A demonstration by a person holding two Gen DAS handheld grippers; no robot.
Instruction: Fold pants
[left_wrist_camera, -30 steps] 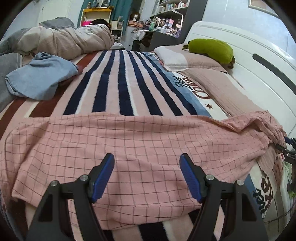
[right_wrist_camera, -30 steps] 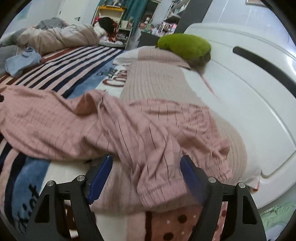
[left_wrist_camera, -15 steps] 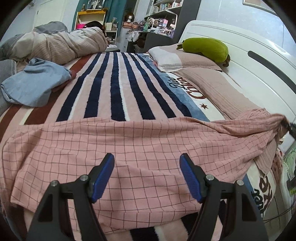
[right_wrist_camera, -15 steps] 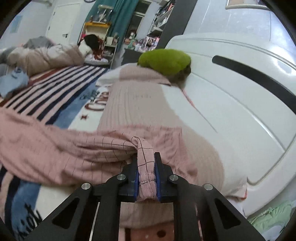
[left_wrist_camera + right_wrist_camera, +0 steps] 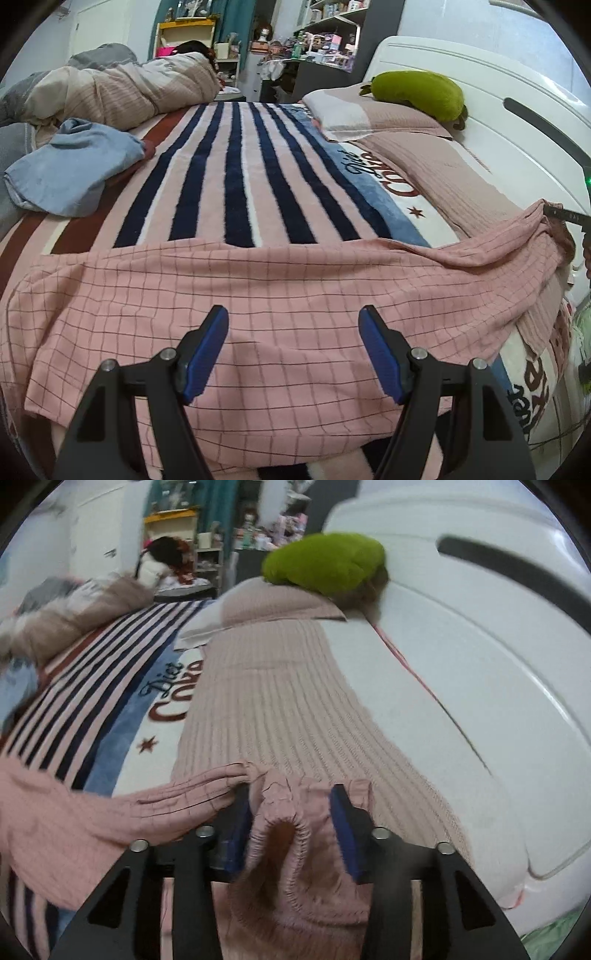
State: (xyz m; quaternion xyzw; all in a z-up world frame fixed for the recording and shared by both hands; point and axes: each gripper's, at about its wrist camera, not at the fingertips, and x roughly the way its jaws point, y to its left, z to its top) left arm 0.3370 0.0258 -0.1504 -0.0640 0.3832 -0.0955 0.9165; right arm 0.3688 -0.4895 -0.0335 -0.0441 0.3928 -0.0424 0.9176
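Pink checked cotton pants (image 5: 258, 295) lie spread across the near end of the striped navy-and-pink fleece blanket (image 5: 236, 173), waistband end pulled up onto the ribbed pink pillow (image 5: 280, 709) by the white headboard (image 5: 461, 657). Left gripper (image 5: 293, 345) hovers over the leg section, jaws spread wide, nothing between them. Right gripper (image 5: 291, 821) has the bunched elastic waistband between its blue pads, jaws opening, fabric loose in the gap. Green plush toy (image 5: 417, 94) sits on the far pillow; crumpled light-blue garment (image 5: 70, 170) well apart at left.
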